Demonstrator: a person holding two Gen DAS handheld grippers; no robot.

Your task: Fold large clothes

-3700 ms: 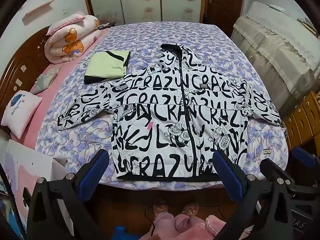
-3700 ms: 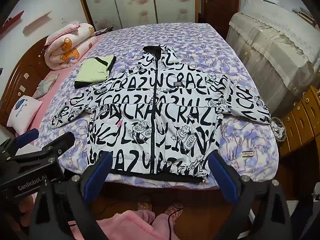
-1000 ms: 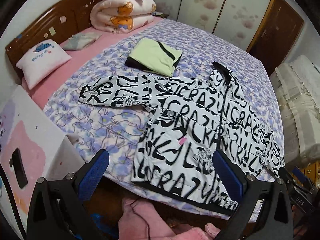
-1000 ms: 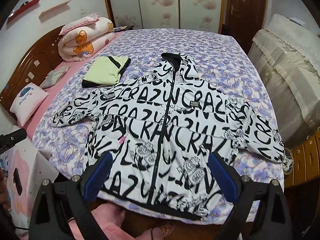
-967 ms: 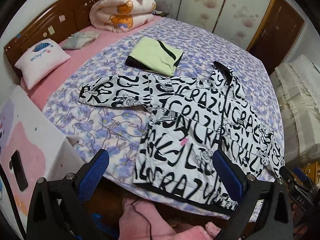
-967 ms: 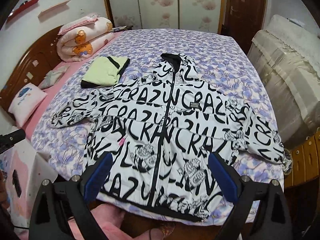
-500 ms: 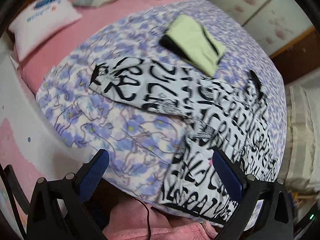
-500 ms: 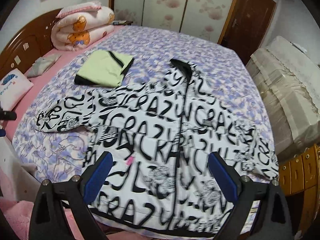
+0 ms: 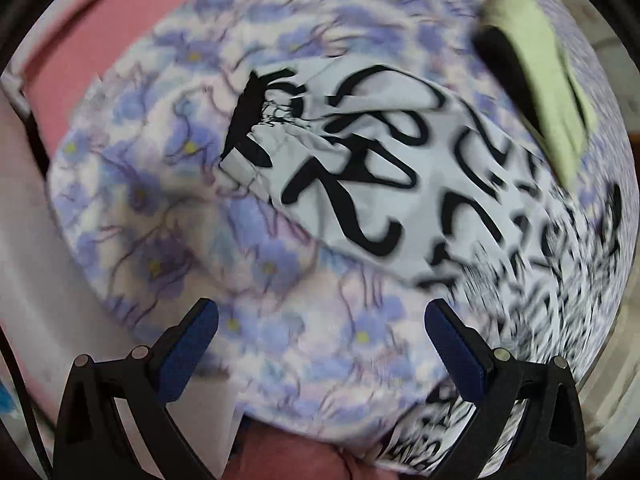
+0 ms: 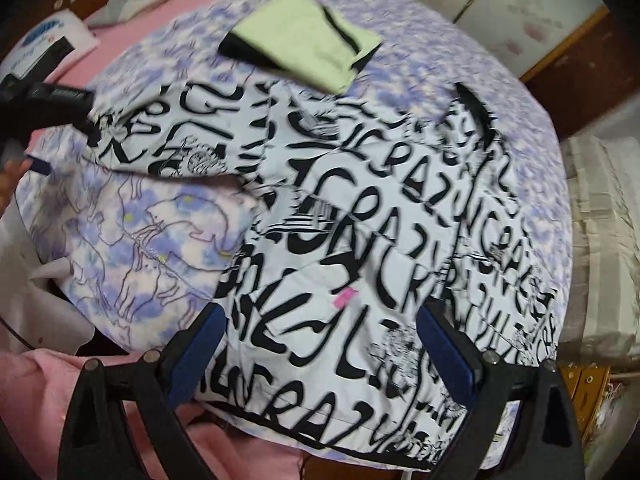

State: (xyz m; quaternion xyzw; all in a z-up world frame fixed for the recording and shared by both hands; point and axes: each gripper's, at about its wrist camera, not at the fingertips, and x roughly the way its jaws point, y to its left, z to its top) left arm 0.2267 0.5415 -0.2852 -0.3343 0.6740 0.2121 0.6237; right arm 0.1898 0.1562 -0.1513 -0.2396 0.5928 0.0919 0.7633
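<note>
Both jaws of the left gripper (image 9: pixel 322 334) stand apart, empty, just short of the jacket's sleeve cuff (image 9: pixel 250 122) on the bedspread (image 9: pixel 168 248); blur suggests haste, so it could pinch bedding too. Right view: right gripper (image 10: pixel 322 340) likewise spread, over the jacket (image 10: pixel 360 208); no containers visible.
</note>
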